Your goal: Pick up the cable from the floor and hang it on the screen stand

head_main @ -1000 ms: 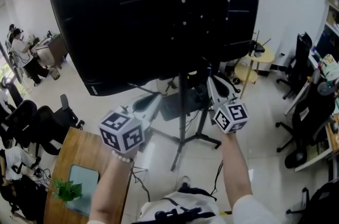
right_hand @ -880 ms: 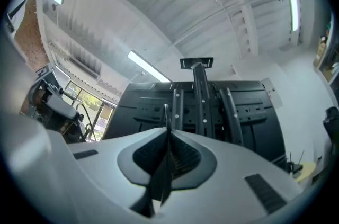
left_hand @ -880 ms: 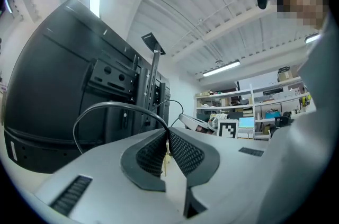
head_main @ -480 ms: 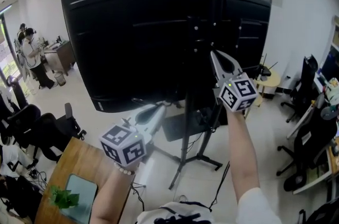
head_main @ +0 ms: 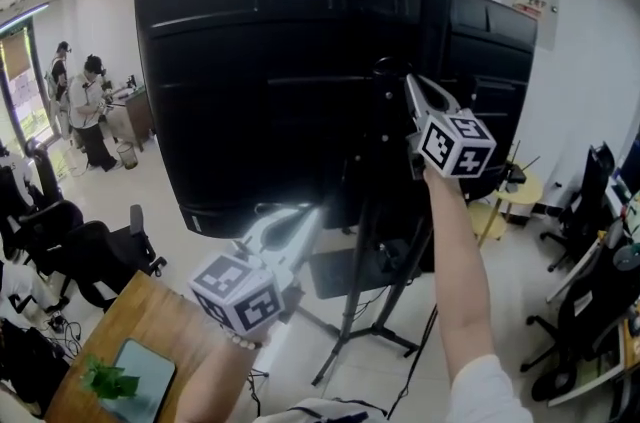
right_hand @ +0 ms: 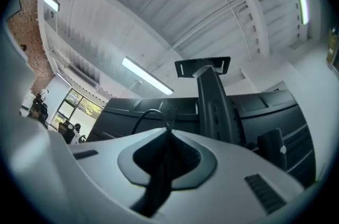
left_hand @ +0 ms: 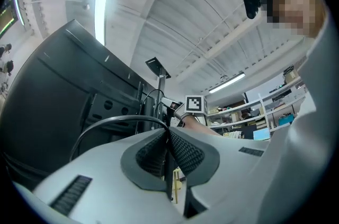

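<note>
The right gripper is pinched shut on the black cable and holds it high beside the screen stand pole, ready to hook it on. The left gripper, shut on the cable too, holds its part lower, near the bottom edge of the screen

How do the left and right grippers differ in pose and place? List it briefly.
1. The right gripper is high against the back of the screen. The left gripper is lower, at its bottom edge.
2. The right gripper is close beside the stand's pole. The left gripper is off to its left.

Shared: both have jaws shut on the black cable.
</note>
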Motion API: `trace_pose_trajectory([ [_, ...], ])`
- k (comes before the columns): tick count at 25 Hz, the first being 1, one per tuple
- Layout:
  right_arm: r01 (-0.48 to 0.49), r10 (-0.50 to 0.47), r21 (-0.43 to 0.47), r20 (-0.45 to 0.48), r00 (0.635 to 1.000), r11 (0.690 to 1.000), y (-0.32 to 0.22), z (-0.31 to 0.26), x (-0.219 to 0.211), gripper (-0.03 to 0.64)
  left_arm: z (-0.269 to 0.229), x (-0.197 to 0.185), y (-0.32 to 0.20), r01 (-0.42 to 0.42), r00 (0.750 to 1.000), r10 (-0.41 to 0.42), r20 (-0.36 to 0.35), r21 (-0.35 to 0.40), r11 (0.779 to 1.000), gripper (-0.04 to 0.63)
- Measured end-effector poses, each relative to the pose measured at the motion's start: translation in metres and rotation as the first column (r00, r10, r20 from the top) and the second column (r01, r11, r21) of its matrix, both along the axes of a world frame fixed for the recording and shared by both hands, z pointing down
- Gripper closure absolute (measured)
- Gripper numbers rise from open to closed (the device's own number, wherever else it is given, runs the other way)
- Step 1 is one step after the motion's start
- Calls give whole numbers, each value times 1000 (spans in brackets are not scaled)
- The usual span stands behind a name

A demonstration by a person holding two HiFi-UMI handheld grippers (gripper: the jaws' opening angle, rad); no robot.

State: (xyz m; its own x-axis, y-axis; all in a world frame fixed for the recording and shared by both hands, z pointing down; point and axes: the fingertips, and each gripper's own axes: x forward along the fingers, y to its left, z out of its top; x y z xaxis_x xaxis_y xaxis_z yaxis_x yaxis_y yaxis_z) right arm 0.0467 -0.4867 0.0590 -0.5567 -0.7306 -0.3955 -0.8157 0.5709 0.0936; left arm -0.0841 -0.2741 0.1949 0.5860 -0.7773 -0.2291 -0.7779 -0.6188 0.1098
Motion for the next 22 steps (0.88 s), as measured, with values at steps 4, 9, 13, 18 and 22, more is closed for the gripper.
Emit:
trace_pose_trajectory([
  [4, -53, 52, -47, -31, 998, 997, -22, -4, 4, 586, -4, -4, -17, 21, 1000, -20, -13, 3, 1000, 581],
  [9, -91, 80, -107, -100, 992, 990, -41, 10, -2, 586, 0, -7, -37, 47, 998, -47, -35, -7, 999, 581],
  [13, -110, 88, -149, -142, 986, 983, -46, 27, -2, 586, 13, -5, -48, 47, 999, -48, -24, -32, 998, 581],
  [18, -111, 76, -197, -179, 981, 974, -50, 41, -7, 586, 51, 4, -60, 40, 999, -43, -21, -109, 993, 580],
  [22, -141, 88, -242, -219, 972, 960, -54, 50, 0, 586, 66, 18, -64, 26, 1000, -23, 18, -134, 991, 580],
])
